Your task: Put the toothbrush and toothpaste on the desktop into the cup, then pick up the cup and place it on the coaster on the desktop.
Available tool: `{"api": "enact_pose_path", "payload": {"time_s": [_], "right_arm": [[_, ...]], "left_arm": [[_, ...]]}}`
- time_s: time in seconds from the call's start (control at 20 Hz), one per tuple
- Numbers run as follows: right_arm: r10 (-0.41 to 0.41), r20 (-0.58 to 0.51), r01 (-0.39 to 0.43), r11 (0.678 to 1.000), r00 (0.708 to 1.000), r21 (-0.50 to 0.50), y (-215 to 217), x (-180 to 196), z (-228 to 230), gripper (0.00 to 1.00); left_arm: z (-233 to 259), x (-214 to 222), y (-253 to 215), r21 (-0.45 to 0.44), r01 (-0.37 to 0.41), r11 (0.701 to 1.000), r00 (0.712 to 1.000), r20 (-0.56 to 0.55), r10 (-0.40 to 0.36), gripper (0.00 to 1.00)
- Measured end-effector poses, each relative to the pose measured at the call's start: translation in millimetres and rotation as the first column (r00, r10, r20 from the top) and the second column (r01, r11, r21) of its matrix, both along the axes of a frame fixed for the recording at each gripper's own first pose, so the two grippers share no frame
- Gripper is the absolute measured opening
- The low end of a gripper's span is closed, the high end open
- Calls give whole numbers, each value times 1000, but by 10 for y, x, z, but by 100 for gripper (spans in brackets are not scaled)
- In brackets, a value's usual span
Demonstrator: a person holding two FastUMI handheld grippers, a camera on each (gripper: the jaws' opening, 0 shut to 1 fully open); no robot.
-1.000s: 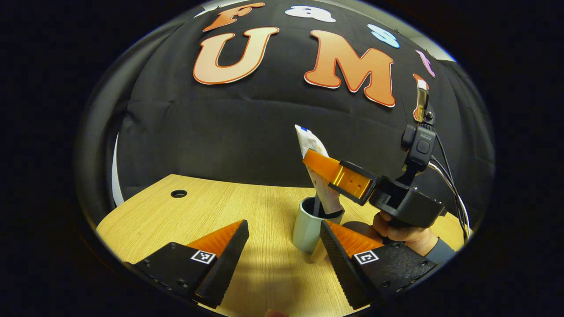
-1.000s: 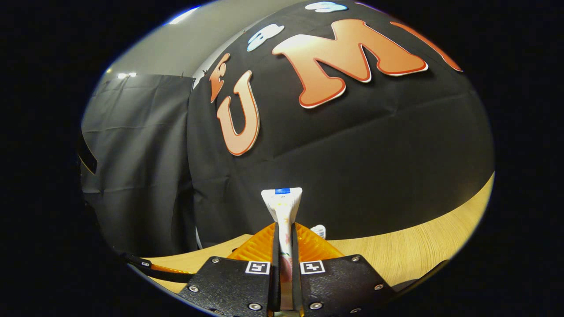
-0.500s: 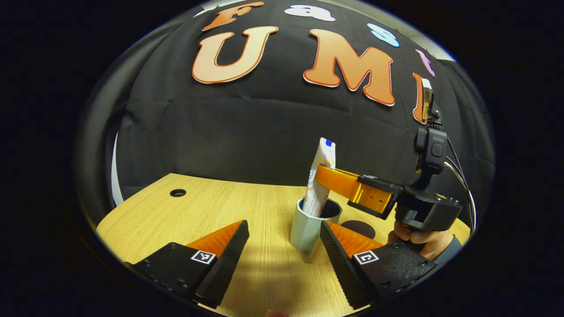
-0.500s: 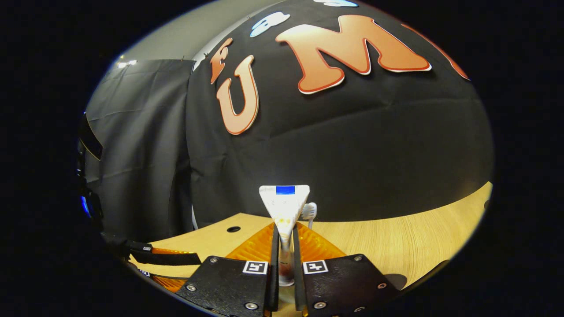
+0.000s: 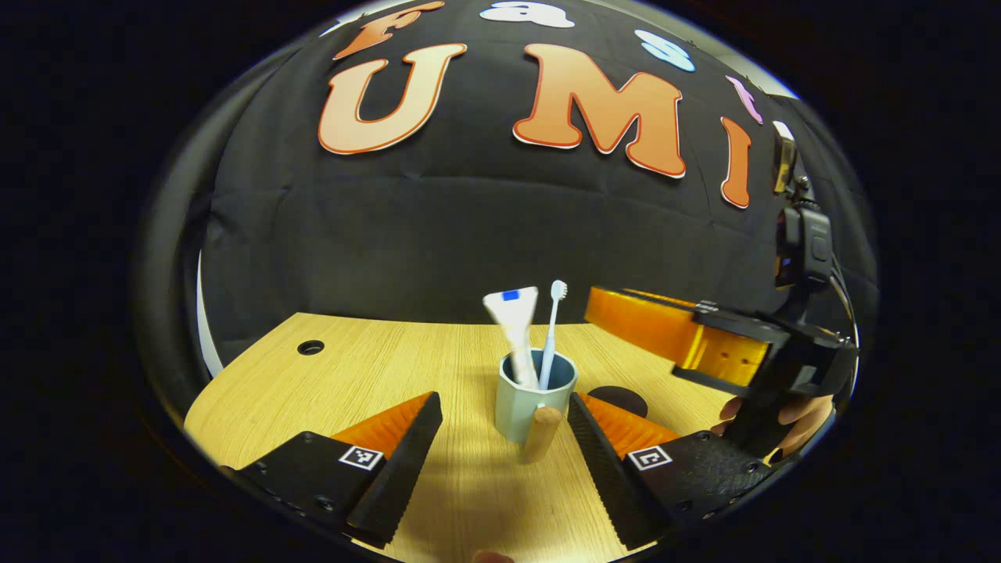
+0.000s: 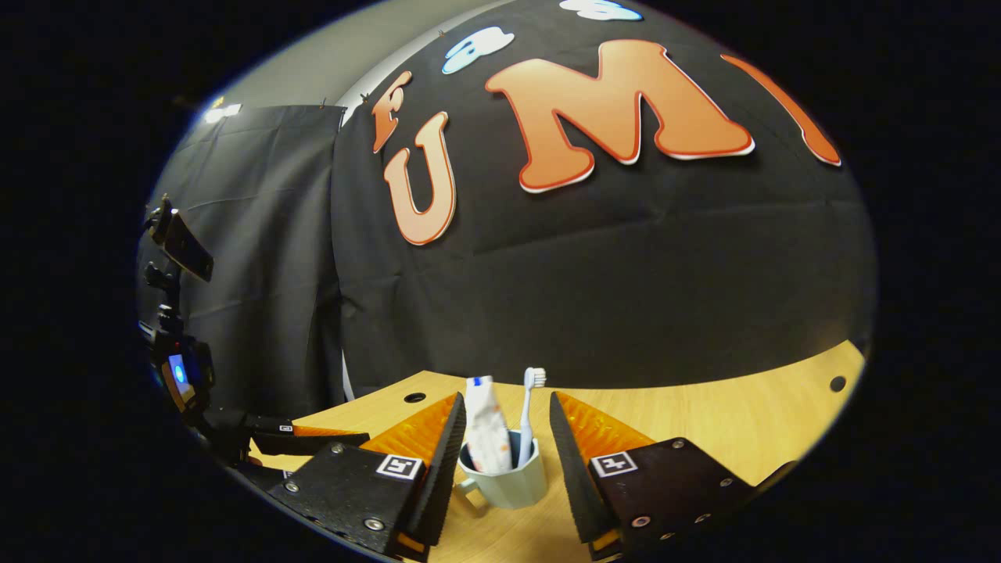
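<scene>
Left gripper view
Tool: my left gripper (image 5: 504, 426) sits low over the desk (image 5: 375, 367), fingers spread wide with nothing between them but air; the saw-toothed inner edges angle outward.
Cup: I see the cup (image 5: 525, 403) standing upright on the desk just ahead, between the two fingertips but touching neither. It is pale grey-blue and smooth, with a rounded wooden handle facing me.
Toothpaste: the toothpaste (image 5: 516, 328) stands in the cup, leaning left, its flat crimped end up, a soft white tube.
Toothbrush: the toothbrush (image 5: 551, 332) stands beside it in the cup, a thin pale stick with the bristle head on top.
Coaster: the coaster (image 5: 618, 399) is a dark round disc lying flat on the desk just right of the cup.
Other tool: my right gripper (image 5: 672, 336) is level at the right, above the desk, apart from the cup; a hand (image 5: 782, 414) grips its handle from below.

Right gripper view
Tool: my right gripper (image 6: 504, 442) is spread wide, holding nothing, ribbed pads facing inward.
Cup: it (image 6: 504, 481) stands between the fingers, clear of both, with toothpaste (image 6: 486, 426) and toothbrush (image 6: 528, 414) upright inside.
Desk: light wood grain (image 6: 704, 414), with round cable holes.
Other tool: my left gripper (image 6: 305, 438) lies low at the left edge.
</scene>
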State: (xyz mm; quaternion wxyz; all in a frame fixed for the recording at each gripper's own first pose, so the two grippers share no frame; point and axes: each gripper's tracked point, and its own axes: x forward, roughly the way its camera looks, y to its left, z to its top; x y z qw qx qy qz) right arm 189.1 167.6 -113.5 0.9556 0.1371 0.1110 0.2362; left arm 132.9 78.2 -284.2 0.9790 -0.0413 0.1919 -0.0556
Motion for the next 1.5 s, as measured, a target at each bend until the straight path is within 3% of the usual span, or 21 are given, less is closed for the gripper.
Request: {"api": "enact_pose_path", "payload": {"time_s": [0.15,0.25,0.6,0.9,1.05,1.2,1.3,1.5], "right_arm": [[-36,34,36,999,999,-7,-314,-147,202,81],[-55,55,56,998,997,-14,-515,-266,305,87],[-118,129,123,992,985,-31,-1164,-641,665,92],[-147,167,164,982,975,-94,-1688,-993,777,92],[-157,188,179,978,970,-106,-1889,-1165,831,92],[-150,200,177,976,968,-124,-2010,-1347,849,92],[-146,208,176,976,967,-132,-2057,-1431,830,92],[-148,192,171,980,970,-106,-2093,-1536,801,92]], "left_arm": [[46,71,-61,21,29,999,999,-28,-28,97],[70,137,-128,11,45,999,997,-66,-44,97],[-36,229,-305,13,109,994,957,-273,-101,97],[-308,333,-447,52,155,987,887,-448,-115,98],[-508,315,-520,66,194,979,830,-542,-128,98],[-716,302,-534,84,196,977,778,-620,-103,98],[-806,321,-479,104,180,978,760,-646,-71,97],[-1026,301,-399,135,160,978,724,-689,-24,84]]}}
